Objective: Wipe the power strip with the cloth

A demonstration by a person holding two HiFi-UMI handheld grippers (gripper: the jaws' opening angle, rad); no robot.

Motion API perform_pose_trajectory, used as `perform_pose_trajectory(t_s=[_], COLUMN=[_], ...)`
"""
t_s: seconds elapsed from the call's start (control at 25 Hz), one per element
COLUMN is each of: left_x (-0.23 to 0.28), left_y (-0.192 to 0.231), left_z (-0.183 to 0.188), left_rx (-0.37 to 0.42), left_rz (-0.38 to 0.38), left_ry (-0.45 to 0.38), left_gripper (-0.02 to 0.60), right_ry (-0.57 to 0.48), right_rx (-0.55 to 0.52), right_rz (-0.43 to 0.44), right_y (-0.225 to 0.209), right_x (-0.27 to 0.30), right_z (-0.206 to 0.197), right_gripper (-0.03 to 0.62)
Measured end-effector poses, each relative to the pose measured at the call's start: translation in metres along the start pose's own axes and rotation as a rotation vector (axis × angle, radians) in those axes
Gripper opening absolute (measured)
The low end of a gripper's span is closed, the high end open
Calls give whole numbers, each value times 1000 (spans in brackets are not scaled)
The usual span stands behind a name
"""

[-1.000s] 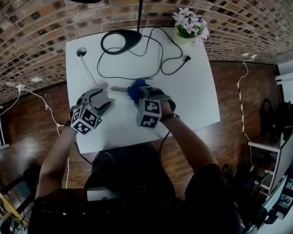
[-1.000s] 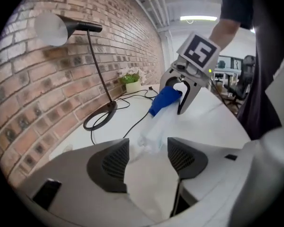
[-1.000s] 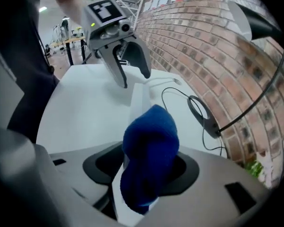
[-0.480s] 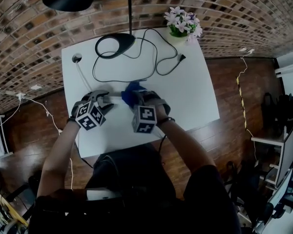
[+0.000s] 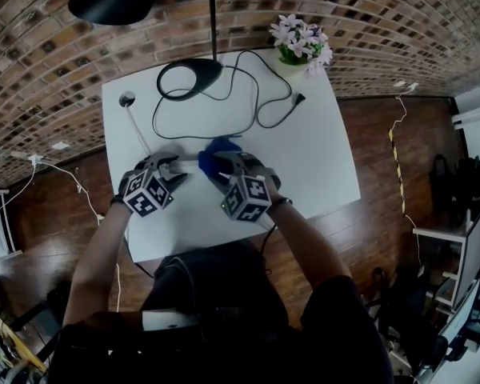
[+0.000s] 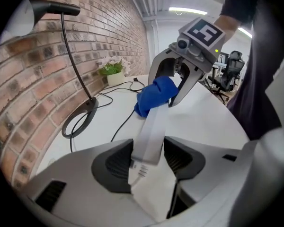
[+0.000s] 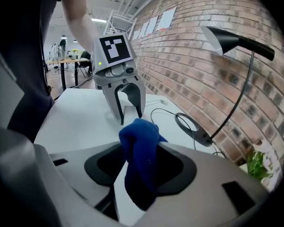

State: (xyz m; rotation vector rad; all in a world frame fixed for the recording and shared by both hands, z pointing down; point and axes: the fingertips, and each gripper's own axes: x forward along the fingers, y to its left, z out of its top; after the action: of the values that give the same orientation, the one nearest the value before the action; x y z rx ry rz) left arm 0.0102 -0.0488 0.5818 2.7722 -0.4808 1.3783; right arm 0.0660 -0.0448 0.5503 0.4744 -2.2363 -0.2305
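Wiping looks under way: left gripper (image 5: 170,167), jaws just closing, pinches the power strip (image 6: 149,135) at its left end; right gripper (image 5: 223,166), jaws also just closing, clamps the cloth (image 7: 140,151) at its right end. Most of the length likely remains.

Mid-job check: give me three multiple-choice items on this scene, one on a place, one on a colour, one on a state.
1. Where on the table is the flower pot? A. far right corner B. near left corner C. centre
2. What colour is the cloth? A. red B. blue C. green
3. What are the left tongs doing? A. standing open, empty B. gripping the cloth C. gripping one end of the power strip

Answers:
1 A: it stands at the far edge, right-hand corner, in the head view.
2 B: a blue wad sits in the right tongs, whose jaws have just been closing on it.
3 C: its end is clamped between jaws that have just been closing.
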Motion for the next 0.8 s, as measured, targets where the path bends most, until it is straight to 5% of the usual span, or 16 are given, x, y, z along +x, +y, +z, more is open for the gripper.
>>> perform_pose_trajectory(t_s=[0.2,0.4,0.64,0.8], left_x=[0,0,0,1], left_y=[0,0,2,2], left_z=[1,0,0,-2], left_rx=[-4,-20,-52,-82], left_rz=[-3,7,54,19], left_ry=[-8,-16,-20,-10], left_gripper=[218,218,219,219], right_ry=[-119,-17,53,116], right_rx=[255,201,430,581], right_rz=[13,-46,-159,-241], right_y=[-9,-11,-27,-42], right_x=[-16,-7,-28,-43], right_z=[14,7,-21,-47], right_gripper=[118,78,72,71])
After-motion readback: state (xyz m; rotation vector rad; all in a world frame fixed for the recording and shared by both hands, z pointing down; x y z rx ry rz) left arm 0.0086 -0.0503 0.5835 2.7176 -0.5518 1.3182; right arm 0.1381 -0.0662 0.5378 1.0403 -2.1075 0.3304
